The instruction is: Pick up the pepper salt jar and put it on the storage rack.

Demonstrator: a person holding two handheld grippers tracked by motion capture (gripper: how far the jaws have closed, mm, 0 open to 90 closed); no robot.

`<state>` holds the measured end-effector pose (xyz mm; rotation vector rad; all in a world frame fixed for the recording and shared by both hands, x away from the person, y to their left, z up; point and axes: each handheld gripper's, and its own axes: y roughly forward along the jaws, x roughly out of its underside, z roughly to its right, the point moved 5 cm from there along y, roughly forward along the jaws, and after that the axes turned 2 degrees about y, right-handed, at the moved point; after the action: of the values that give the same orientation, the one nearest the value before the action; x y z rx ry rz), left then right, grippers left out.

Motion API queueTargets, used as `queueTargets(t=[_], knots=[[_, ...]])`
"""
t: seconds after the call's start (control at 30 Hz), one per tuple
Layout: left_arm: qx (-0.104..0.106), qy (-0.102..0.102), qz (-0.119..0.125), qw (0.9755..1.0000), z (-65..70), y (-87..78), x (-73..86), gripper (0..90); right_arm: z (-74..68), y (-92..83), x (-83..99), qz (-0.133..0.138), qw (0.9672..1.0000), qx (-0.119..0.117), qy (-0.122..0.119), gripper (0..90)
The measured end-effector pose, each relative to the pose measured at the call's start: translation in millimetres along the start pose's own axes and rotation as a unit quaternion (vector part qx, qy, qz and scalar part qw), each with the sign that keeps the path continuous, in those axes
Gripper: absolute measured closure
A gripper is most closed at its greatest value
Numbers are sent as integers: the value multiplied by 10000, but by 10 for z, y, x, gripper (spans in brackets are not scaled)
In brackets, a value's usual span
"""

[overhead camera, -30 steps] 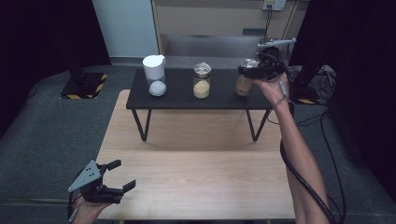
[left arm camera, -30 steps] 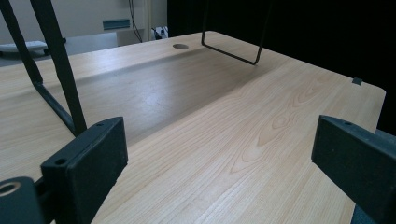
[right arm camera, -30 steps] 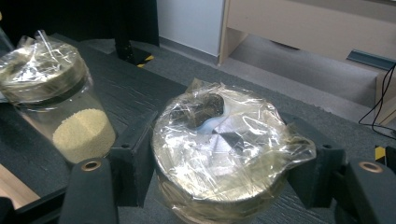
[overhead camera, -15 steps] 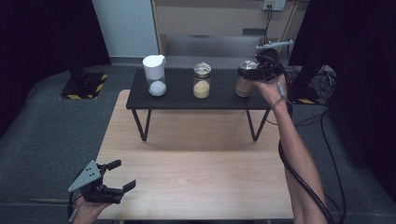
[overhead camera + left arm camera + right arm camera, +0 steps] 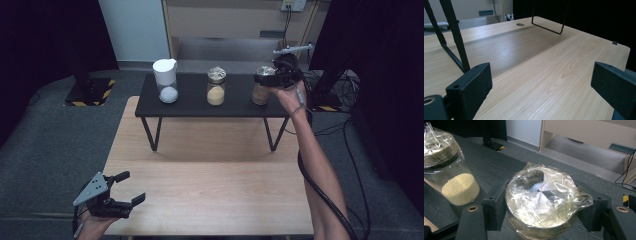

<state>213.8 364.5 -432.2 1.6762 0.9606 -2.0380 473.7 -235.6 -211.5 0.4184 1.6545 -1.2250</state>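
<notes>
A glass jar of brown grains (image 5: 259, 93), its mouth covered with crinkled plastic wrap (image 5: 541, 197), stands at the right end of a low black shelf (image 5: 195, 102). My right gripper (image 5: 541, 206) has one jaw pressed against each side of the jar's wrapped top; in the high view the right gripper (image 5: 266, 78) sits at the jar's lid. My left gripper (image 5: 131, 188) hovers open over the front left corner of the wooden table (image 5: 215, 195). Nothing lies between the left gripper's (image 5: 541, 85) jaws.
A second wrapped jar with yellow grains (image 5: 216, 88) (image 5: 451, 170) stands mid-shelf, close to the held jar. A jar of white powder under a white cup (image 5: 166, 81) stands at the shelf's left end. The shelf's thin black legs (image 5: 454, 37) rise from the table.
</notes>
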Motion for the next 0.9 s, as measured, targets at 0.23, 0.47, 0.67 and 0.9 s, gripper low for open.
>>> queueTargets(t=[0.23, 0.47, 0.67, 0.9], knots=[[-2, 2, -1, 10000, 1, -1, 0, 27, 44, 11, 27, 36, 9999, -51, 105, 339], [-3, 8, -1, 10000, 3, -2, -2, 27, 63, 14, 41, 64, 9999, -82, 125, 335], [-1, 13, 0, 10000, 5, -1, -2, 27, 73, 20, 79, 113, 9998, -47, 133, 250], [-5, 10, -7, 10000, 6, 2, -3, 27, 132, 59, 165, 198, 9991, -91, 358, 123]])
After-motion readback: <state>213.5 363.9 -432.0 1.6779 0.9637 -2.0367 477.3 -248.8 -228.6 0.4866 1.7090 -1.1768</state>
